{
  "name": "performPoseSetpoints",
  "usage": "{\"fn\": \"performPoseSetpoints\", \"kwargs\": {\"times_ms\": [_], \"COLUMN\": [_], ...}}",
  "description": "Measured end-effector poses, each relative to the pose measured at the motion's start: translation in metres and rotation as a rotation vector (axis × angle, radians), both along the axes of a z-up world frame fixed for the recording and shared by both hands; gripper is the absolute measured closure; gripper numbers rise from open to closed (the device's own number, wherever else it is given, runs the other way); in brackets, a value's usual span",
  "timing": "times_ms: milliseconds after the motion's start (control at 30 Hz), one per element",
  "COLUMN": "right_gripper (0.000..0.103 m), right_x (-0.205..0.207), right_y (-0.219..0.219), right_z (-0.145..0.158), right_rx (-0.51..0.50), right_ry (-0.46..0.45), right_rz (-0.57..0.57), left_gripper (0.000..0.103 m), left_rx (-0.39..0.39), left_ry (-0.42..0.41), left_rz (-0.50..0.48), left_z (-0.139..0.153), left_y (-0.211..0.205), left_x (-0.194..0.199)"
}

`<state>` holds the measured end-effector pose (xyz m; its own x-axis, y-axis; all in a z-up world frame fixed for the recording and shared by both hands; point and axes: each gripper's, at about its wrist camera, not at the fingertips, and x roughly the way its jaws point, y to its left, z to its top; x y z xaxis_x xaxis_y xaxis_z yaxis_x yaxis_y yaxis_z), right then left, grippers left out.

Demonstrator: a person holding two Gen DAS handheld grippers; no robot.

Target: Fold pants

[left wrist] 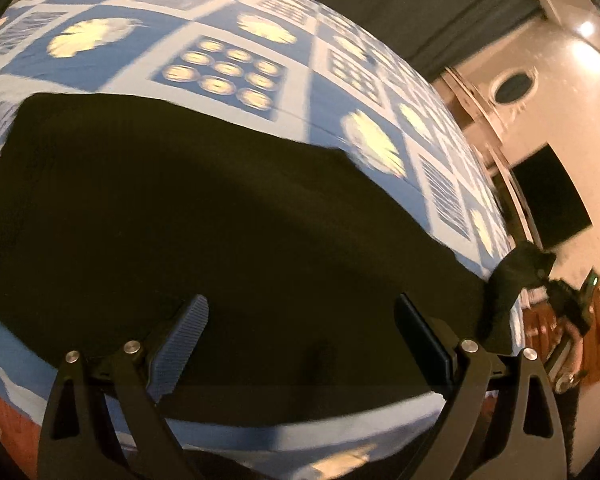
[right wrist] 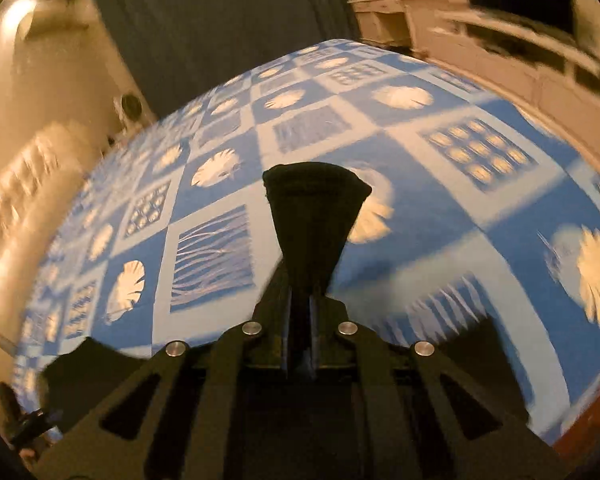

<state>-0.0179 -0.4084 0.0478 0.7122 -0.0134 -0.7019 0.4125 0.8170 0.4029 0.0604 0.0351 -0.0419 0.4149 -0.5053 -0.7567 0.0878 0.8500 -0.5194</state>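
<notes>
Black pants (left wrist: pixel 204 216) lie spread on a bed with a blue and white patterned cover (left wrist: pixel 220 68). My left gripper (left wrist: pixel 300 344) hangs open just above the near part of the pants, nothing between its fingers. My right gripper (right wrist: pixel 300 320) is shut on a bunched end of the pants (right wrist: pixel 316 208), which sticks up past its fingertips, lifted off the cover. In the left wrist view that lifted end (left wrist: pixel 512 284) shows at the right edge of the bed with the right gripper (left wrist: pixel 556 280) behind it. More black cloth (right wrist: pixel 88 368) lies at the lower left of the right wrist view.
A dark curtain (right wrist: pixel 220 28) hangs behind the bed. Pale shelving (right wrist: pixel 480 40) and a dark screen (left wrist: pixel 552 200) stand along the wall at the bed's side. Reddish wooden floor (left wrist: pixel 4 420) shows beside the bed.
</notes>
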Motion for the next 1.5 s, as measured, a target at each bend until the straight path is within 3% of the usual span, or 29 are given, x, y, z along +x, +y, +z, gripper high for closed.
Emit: {"fn": "performPoseSetpoints", "kwargs": {"times_ms": [200, 300, 500, 600, 700, 767, 900, 1033, 1133, 1233, 1300, 1333, 1367, 1400, 1500], "right_gripper": [0.097, 0.097, 0.097, 0.094, 0.08, 0.063, 0.054, 0.041, 0.039, 0.04, 0.046, 0.055, 0.074, 0.086, 0.091], "right_x": [-0.087, -0.108, -0.117, -0.119, -0.132, -0.142, -0.156, -0.151, -0.143, -0.129, -0.118, -0.117, -0.113, -0.112, -0.115], "right_y": [-0.053, -0.057, -0.062, -0.063, -0.064, -0.066, -0.07, -0.071, -0.069, -0.068, -0.067, -0.067, -0.069, -0.071, -0.076], "right_z": [-0.079, -0.106, -0.108, -0.115, -0.117, -0.118, -0.126, -0.133, -0.136, -0.138, -0.133, -0.131, -0.13, -0.131, -0.132], "right_rx": [0.305, 0.394, 0.475, 0.477, 0.5, 0.523, 0.586, 0.627, 0.638, 0.588, 0.515, 0.486, 0.462, 0.469, 0.497], "right_ry": [0.045, 0.032, -0.063, -0.035, -0.053, -0.054, -0.069, -0.106, -0.139, -0.127, -0.088, -0.076, -0.063, -0.067, -0.09], "right_rz": [-0.108, -0.137, -0.165, -0.193, -0.239, -0.286, -0.372, -0.356, -0.343, -0.34, -0.324, -0.315, -0.299, -0.281, -0.27], "left_gripper": [0.01, 0.01, 0.01, 0.01, 0.01, 0.01, 0.01, 0.01, 0.01, 0.01, 0.01, 0.01, 0.01, 0.01, 0.01], "left_rx": [-0.059, -0.076, -0.134, -0.169, -0.229, -0.29, -0.39, -0.463, -0.502, -0.534, -0.54, -0.542, -0.544, -0.539, -0.507], "left_ry": [0.026, 0.049, 0.082, 0.094, 0.126, 0.15, 0.187, 0.269, 0.316, 0.322, 0.321, 0.315, 0.305, 0.288, 0.228], "left_rz": [-0.099, -0.143, -0.18, -0.19, -0.21, -0.233, -0.251, -0.235, -0.195, -0.15, -0.139, -0.136, -0.138, -0.143, -0.161], "left_z": [0.004, -0.003, -0.012, -0.015, -0.019, -0.022, -0.031, -0.052, -0.067, -0.072, -0.071, -0.067, -0.065, -0.062, -0.049], "left_y": [-0.068, -0.105, -0.155, -0.174, -0.192, -0.205, -0.223, -0.238, -0.242, -0.238, -0.237, -0.238, -0.237, -0.238, -0.237], "left_x": [-0.013, -0.021, -0.034, -0.039, -0.05, -0.059, -0.072, -0.082, -0.085, -0.086, -0.087, -0.089, -0.09, -0.091, -0.094]}}
